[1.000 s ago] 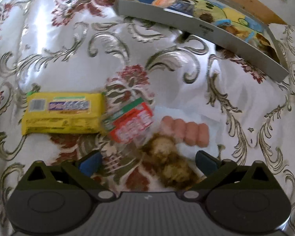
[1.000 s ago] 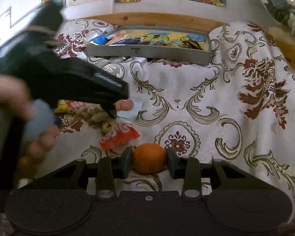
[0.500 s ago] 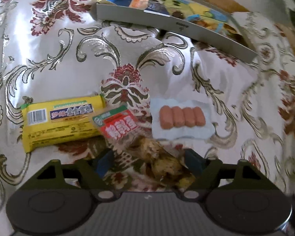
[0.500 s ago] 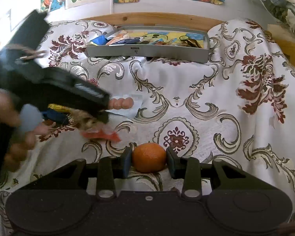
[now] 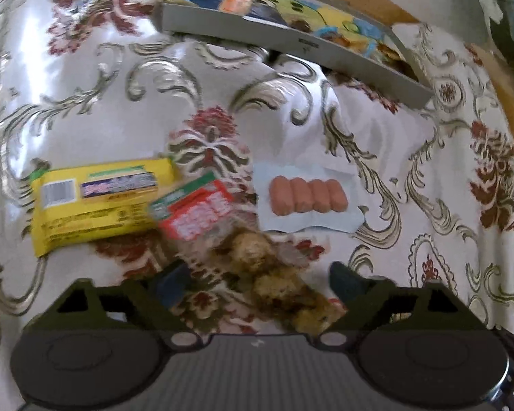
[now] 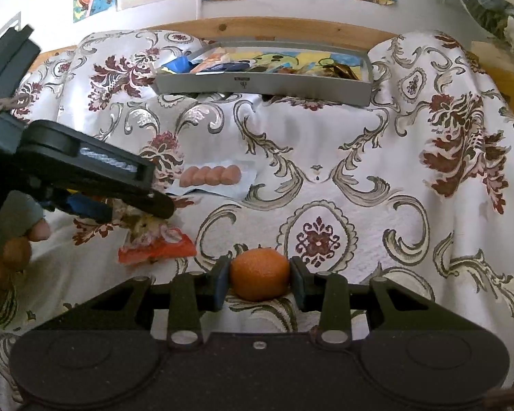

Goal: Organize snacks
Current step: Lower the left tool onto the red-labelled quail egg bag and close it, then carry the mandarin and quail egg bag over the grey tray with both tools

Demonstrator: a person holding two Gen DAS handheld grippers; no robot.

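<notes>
My left gripper [image 5: 258, 282] stands wide open around a clear snack bag with a red label and brown pieces [image 5: 243, 243]; in the right wrist view the bag [image 6: 154, 239] hangs under the left gripper [image 6: 133, 202], above the cloth. My right gripper [image 6: 259, 279] is shut on an orange [image 6: 259, 274], low over the cloth. A yellow snack pack [image 5: 96, 202] lies left of the bag. A pack of small sausages [image 5: 306, 195] lies right of it, also seen in the right wrist view [image 6: 210, 175]. A grey tray [image 6: 260, 84] holding several snacks stands at the back.
The surface is a white cloth with red and grey floral patterns [image 6: 359, 178]. A wooden edge [image 6: 277, 29] runs behind the tray, with pictures on the wall above. The grey tray also shows in the left wrist view [image 5: 291, 41].
The left gripper and the snack bag have shifted slightly; the bag looks a little lower. The right gripper has kept its hold on the orange and barely moved.
</notes>
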